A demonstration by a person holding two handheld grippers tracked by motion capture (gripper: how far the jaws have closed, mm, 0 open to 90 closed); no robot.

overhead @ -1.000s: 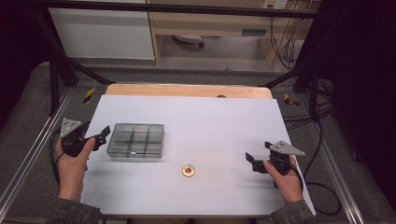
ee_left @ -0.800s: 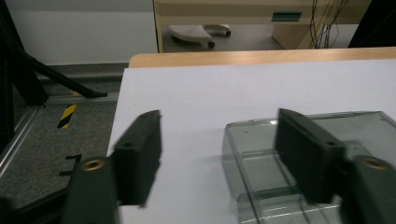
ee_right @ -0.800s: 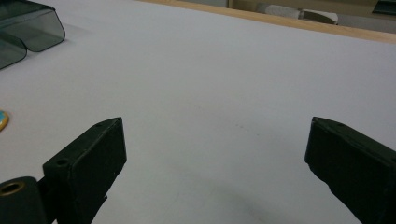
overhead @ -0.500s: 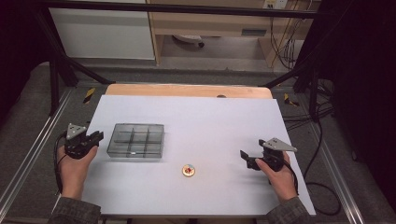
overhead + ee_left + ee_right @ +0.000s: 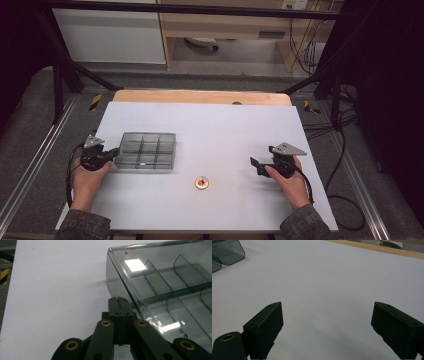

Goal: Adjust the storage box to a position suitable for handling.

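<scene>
A clear grey compartment box [image 5: 146,150] lies on the white table, left of middle. My left gripper [image 5: 114,152] is at the box's left wall, low over the table. Its jaws have just been closing and now stand shut with nothing between them. In the left gripper view the closed tips [image 5: 118,300] sit right beside the box wall [image 5: 120,277]; I cannot tell whether they touch it. My right gripper [image 5: 254,167] is held at the right side, pointing left. Its jaws [image 5: 327,322] have closed slightly and remain open over bare table. A small round orange-and-gold disc [image 5: 202,183] lies between the hands.
The white sheet [image 5: 215,130] covers a wooden table whose far edge [image 5: 200,96] is bare. A corner of the box [image 5: 227,251] lies far ahead of the right gripper. Metal rails, cables and dark frame posts surround the table.
The left hand came down and in toward the box's left wall, and its jaws went from open to shut. The right hand slid a little to the left.
</scene>
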